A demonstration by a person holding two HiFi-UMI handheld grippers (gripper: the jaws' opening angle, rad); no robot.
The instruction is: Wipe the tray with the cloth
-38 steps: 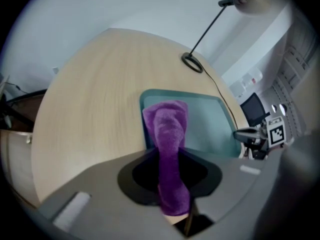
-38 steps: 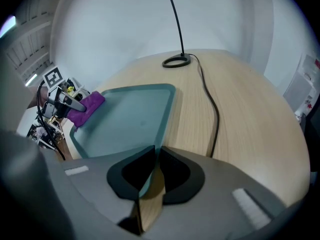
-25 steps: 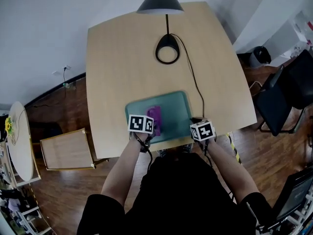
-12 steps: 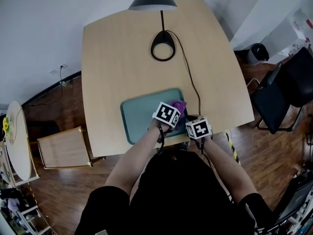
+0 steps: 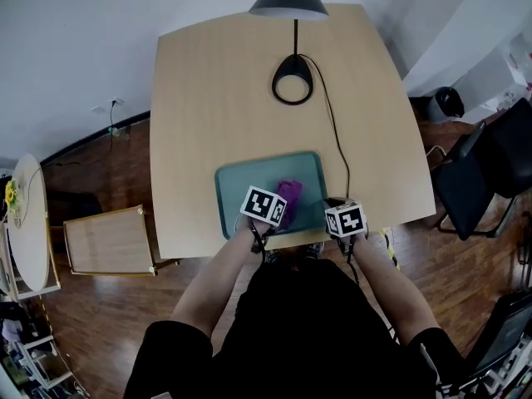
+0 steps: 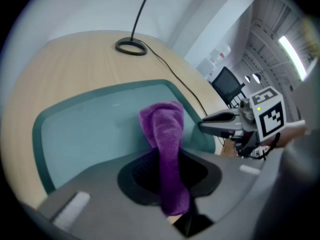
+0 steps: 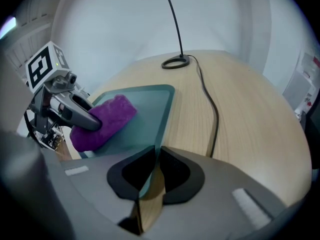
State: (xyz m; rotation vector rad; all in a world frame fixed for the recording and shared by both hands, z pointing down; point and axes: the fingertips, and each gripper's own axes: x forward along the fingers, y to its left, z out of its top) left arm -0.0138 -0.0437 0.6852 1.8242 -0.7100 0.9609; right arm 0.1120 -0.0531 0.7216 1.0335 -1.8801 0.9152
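Note:
A teal tray [image 5: 241, 185] lies at the near edge of the wooden table [image 5: 216, 98]. My left gripper [image 5: 279, 202] is shut on a purple cloth [image 5: 289, 193], which rests on the tray's floor right of its middle. In the left gripper view the cloth [image 6: 162, 134] runs up out of the jaws onto the tray [image 6: 85, 129]. My right gripper [image 5: 339, 209] is shut on the tray's near right rim; in the right gripper view the rim [image 7: 150, 176] sits pinched between the pads. That view also shows the cloth [image 7: 107, 116] under the left gripper [image 7: 92, 124].
A black lamp stands at the table's far side, with its ring base [image 5: 293, 81] and a cord [image 5: 337, 156] that runs past the tray's right side. A dark chair [image 5: 482, 173] is on the right. A wooden box [image 5: 108, 239] sits on the floor on the left.
The left gripper dragged the cloth from the tray's left-middle across to its right end, then back toward the middle. The right gripper kept its hold on the rim.

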